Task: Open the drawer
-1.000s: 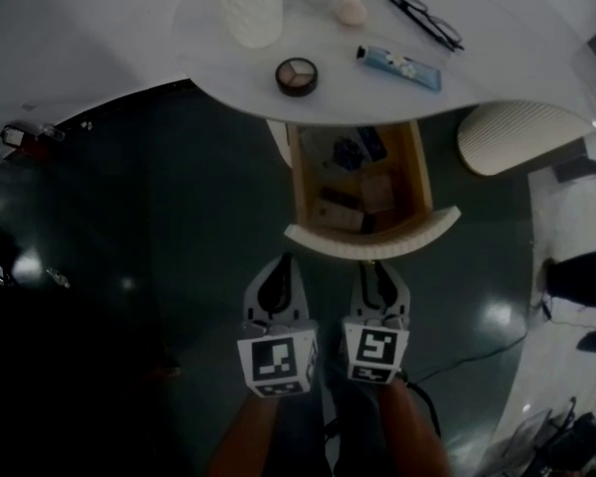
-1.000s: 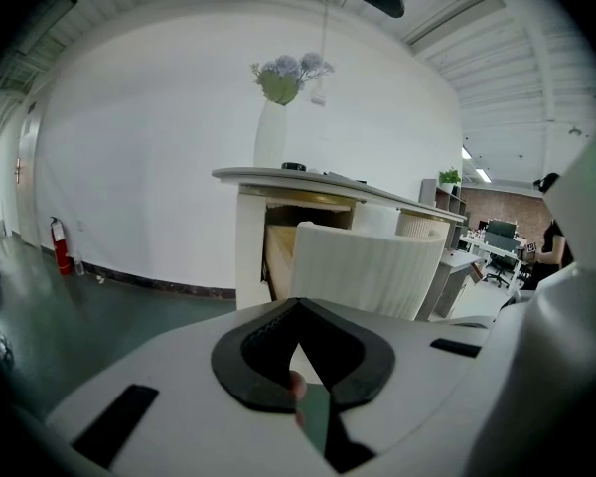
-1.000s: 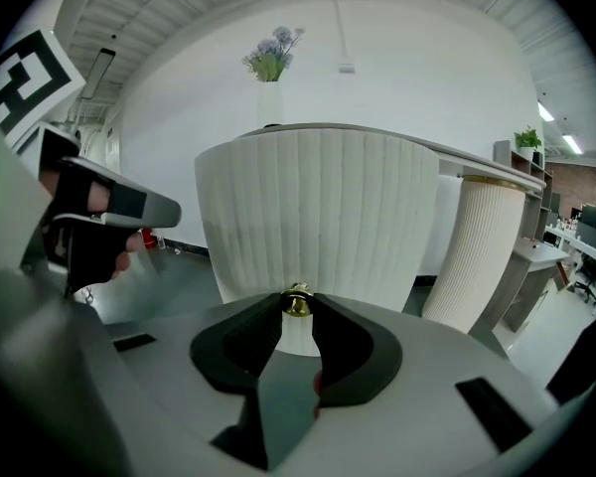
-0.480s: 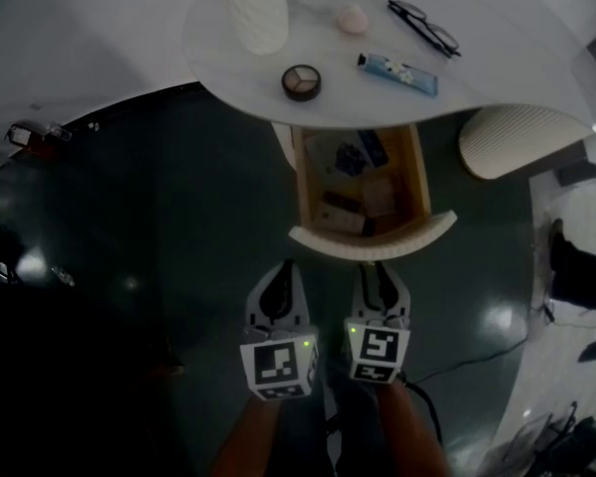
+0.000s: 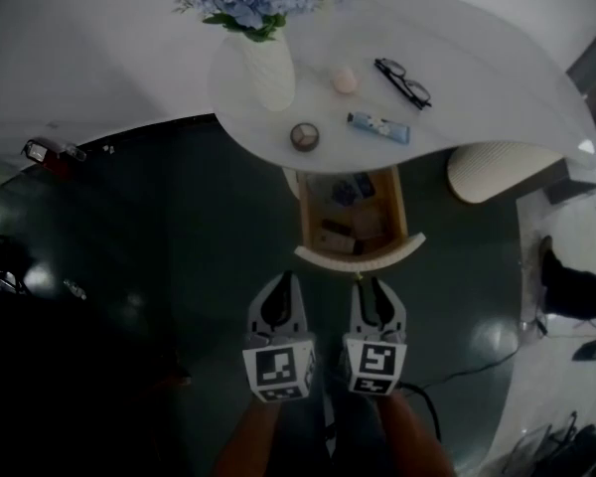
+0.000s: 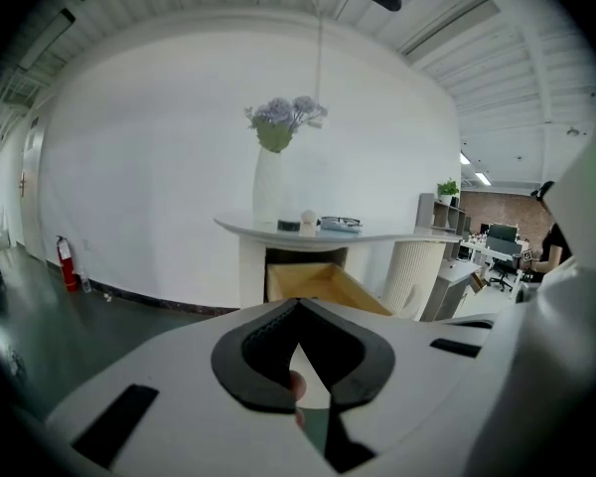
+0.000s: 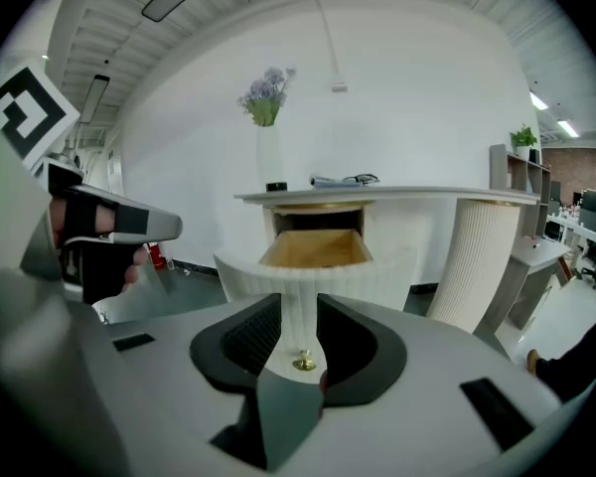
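Observation:
The wooden drawer (image 5: pixel 360 254) stands pulled out from under the white table (image 5: pixel 497 87), its curved ribbed front towards me, with several small boxes inside. Both grippers hang side by side over the dark floor, short of the drawer front and touching nothing. My left gripper (image 5: pixel 283 279) has its tips together and holds nothing; in the left gripper view its jaws (image 6: pixel 298 303) meet at a point below the drawer (image 6: pixel 318 284). My right gripper (image 5: pixel 371 284) stands open with a narrow empty gap (image 7: pixel 299 301), through which the distant drawer front (image 7: pixel 318 271) shows.
On the table stand a white vase of blue flowers (image 5: pixel 263 63), a round compact (image 5: pixel 304 135), a blue tube (image 5: pixel 377 125), glasses (image 5: pixel 402 80) and a small pink thing (image 5: pixel 344 79). A ribbed white pedestal (image 5: pixel 497 169) stands right of the drawer. A cable (image 5: pixel 467 366) lies on the floor.
The view has risen: table and drawer look smaller and further off, and the vase's flowers have come into view. Both grippers stay side by side, clear of the drawer.

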Motion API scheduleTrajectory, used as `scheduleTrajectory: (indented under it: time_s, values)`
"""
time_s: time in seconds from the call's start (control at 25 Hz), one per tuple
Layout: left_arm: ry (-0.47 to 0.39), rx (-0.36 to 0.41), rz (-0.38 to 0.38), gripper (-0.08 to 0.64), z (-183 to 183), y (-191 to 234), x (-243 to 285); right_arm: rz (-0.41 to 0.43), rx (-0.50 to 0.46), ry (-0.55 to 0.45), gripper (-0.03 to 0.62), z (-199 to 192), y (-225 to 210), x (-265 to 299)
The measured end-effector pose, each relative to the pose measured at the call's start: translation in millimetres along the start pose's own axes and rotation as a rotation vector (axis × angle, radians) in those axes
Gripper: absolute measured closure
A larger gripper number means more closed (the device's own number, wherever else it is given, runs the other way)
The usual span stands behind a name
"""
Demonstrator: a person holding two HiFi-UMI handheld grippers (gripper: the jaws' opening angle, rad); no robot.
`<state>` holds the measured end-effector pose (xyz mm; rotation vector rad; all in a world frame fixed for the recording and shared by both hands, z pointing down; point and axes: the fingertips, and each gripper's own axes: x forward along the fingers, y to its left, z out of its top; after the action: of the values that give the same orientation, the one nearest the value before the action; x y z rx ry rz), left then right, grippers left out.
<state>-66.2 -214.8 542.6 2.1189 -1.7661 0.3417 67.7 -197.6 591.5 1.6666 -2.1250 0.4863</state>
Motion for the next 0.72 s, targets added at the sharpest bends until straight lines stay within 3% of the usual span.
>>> scheduleTrajectory:
  time_s: [0.24, 0.72]
  values:
    - [-0.056, 0.056, -0.022, 0.558, 67.4, -13.8, -28.2, 0.005, -0.032, -0.078, 0.486, 75.0, 0.2, -39.1]
    - [-0.204, 0.088, -0.037, 0.558, 191.3, -36.2, -71.3, 0.0, -0.039, -0.31, 0.486, 227.5, -14.7, -109.9]
